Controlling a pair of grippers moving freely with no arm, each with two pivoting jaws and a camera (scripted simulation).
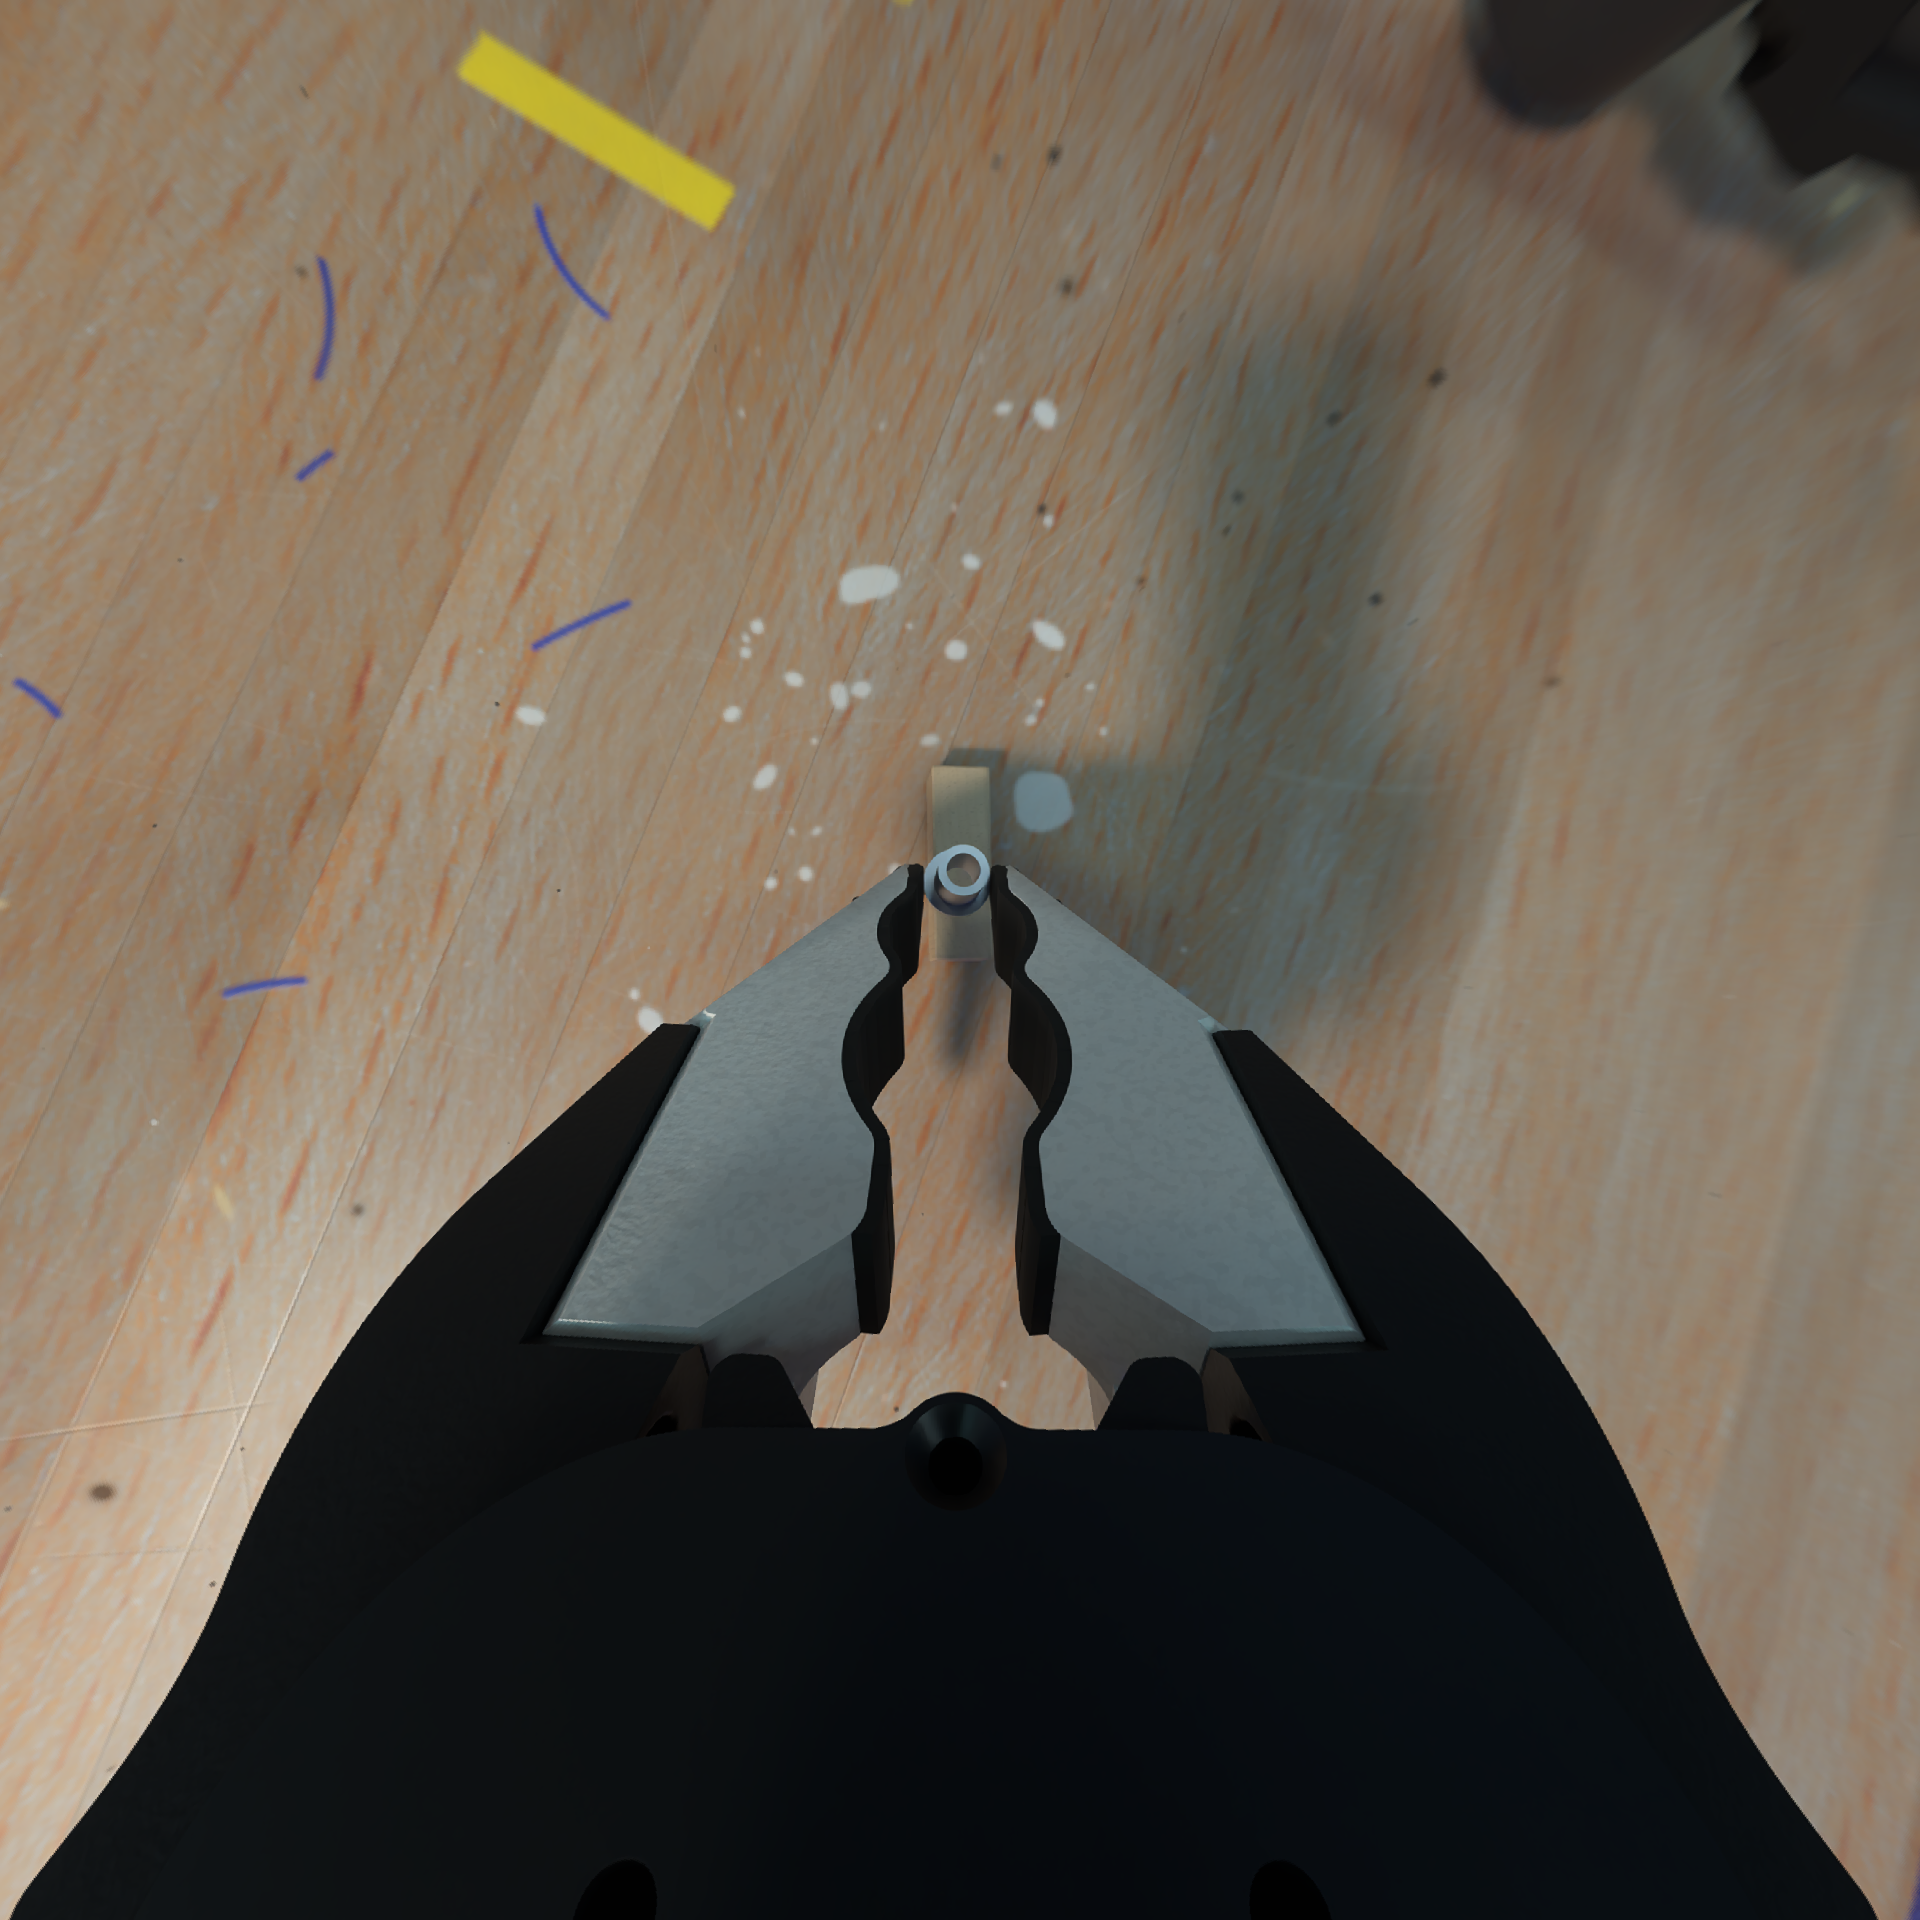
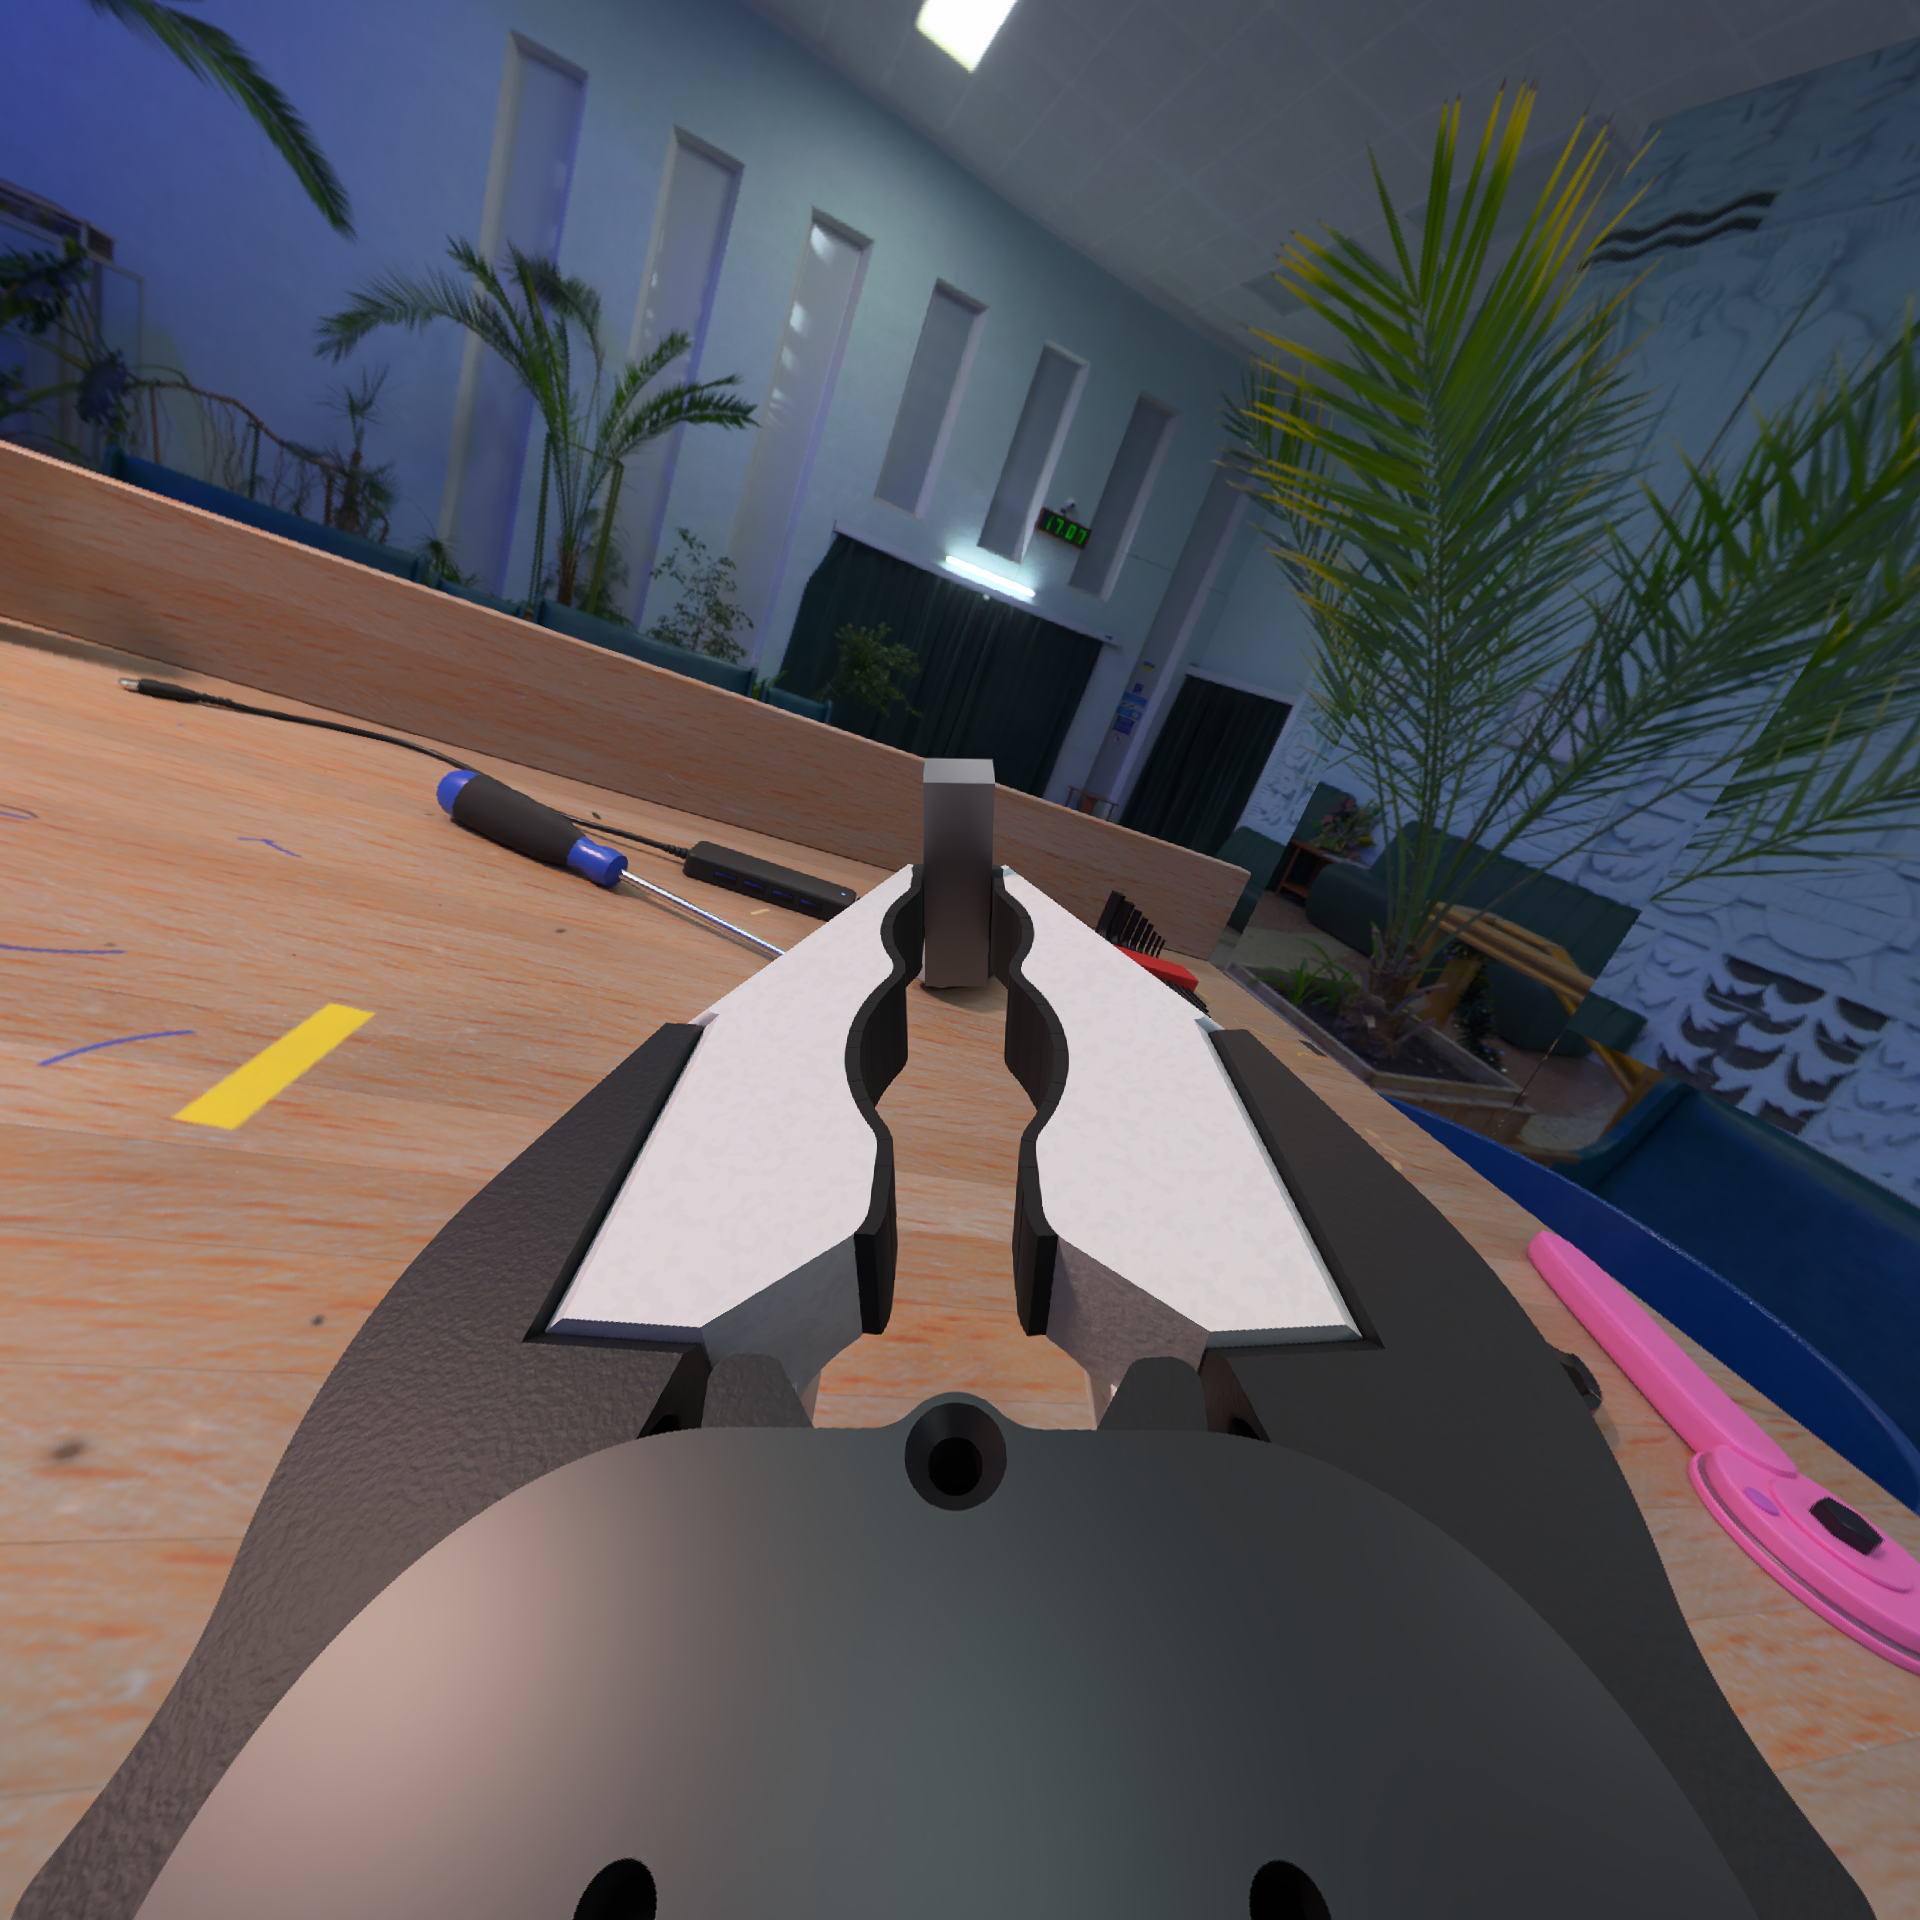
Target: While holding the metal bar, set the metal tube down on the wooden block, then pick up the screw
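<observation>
The left gripper [image 1: 958,881] points straight down at the scratched, paint-flecked wooden tabletop [image 1: 1351,1039], its fingertips drawn in close on a short, pale grey metal tube [image 1: 958,878] seen end-on, so that its round rim and hollow bore face the camera. The tube is pinched at the very tips and stands upright along the fingers. Directly beneath it lies a small, light tan rectangular wooden block [image 1: 958,805] flat on the table, its long side running near to far; whether the tube touches the block cannot be told from above. White paint spots [image 1: 868,584] scatter to the far left of the block, a yellow strip of tape [image 1: 595,130] lies farther off at the left, and thin blue pen marks [image 1: 580,624] curve across the boards. The right gripper [image 2: 958,914] is held low over the same table, its tips clamped narrowly on a dark grey, square-sectioned metal bar [image 2: 956,862] that stands upright between them, its lighter top end rising above the fingers. Beyond it on the left lie a blue-and-black-handled screwdriver [image 2: 530,821] and a flat black hub [image 2: 769,878] with a cable; a pink rotary cutter [image 2: 1745,1455] rests at the near right.
</observation>
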